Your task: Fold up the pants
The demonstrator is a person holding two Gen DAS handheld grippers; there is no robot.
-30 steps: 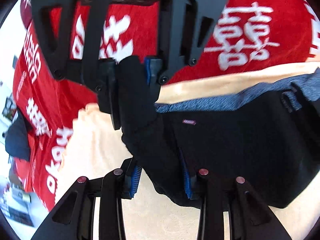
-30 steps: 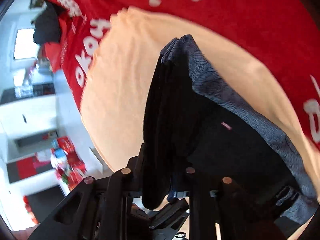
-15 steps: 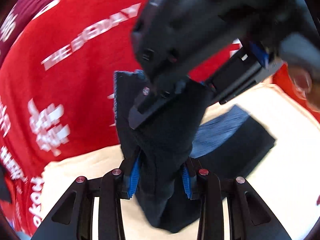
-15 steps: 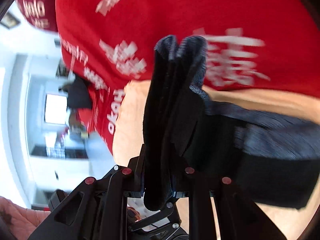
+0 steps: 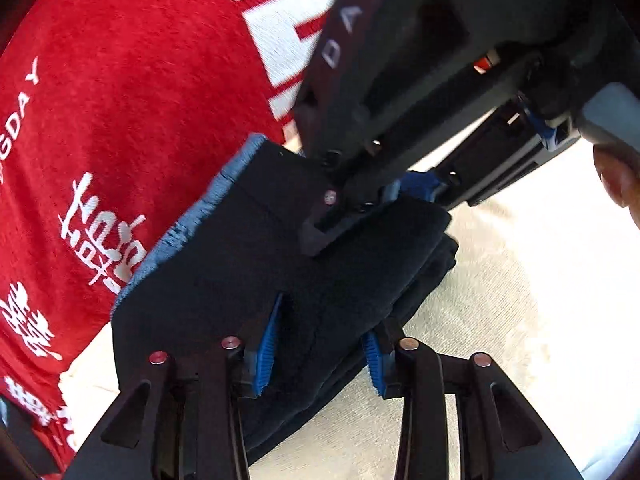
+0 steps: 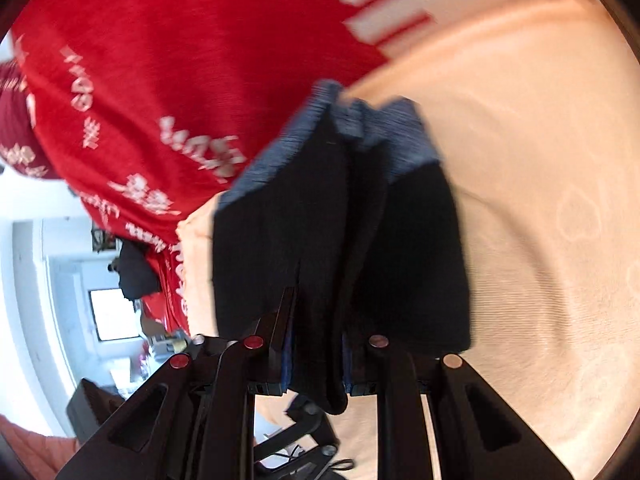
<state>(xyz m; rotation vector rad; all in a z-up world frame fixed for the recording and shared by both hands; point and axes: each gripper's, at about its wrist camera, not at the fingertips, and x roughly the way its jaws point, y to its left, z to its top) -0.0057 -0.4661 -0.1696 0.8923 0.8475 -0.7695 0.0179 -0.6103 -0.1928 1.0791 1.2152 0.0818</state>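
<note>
— What's changed since a moment back?

— The black fleece pants with the grey-blue ribbed waistband (image 5: 256,264) were strung out long across the bed a second ago. Now they're gathered into a thick folded bundle, carried over toward the edge where the cream sheet meets the red cover.

— And the grippers?

— The left gripper (image 5: 320,348) has its blue-padded fingers (image 5: 266,346) closed partway on a thick wad of the black cloth. The right gripper (image 6: 316,354) is pinched nearly together on a narrower fold, which hangs out below its fingers (image 6: 286,320). From the left camera you see the right one (image 5: 360,200) coming in from above, its tip on the far corner of the same bundle.

— Anything you can't make out?

— Plenty. Both views are smeared with motion. The legs are buried somewhere in the folds; I can't count the layers. The lower end of the bundle is cut off behind the left gripper's frame. A fingertip (image 5: 616,176) shows at the right edge, the rest of that hand out of view.

— The surroundings?

— A pale cream bedsheet (image 6: 540,200) under the pants, beside a red plush blanket with white lettering (image 5: 132,100). Past the bed's edge, a bright white room with a window (image 6: 114,314), some dark clothing (image 6: 136,270) heaped there, and clutter too small to name.
</note>
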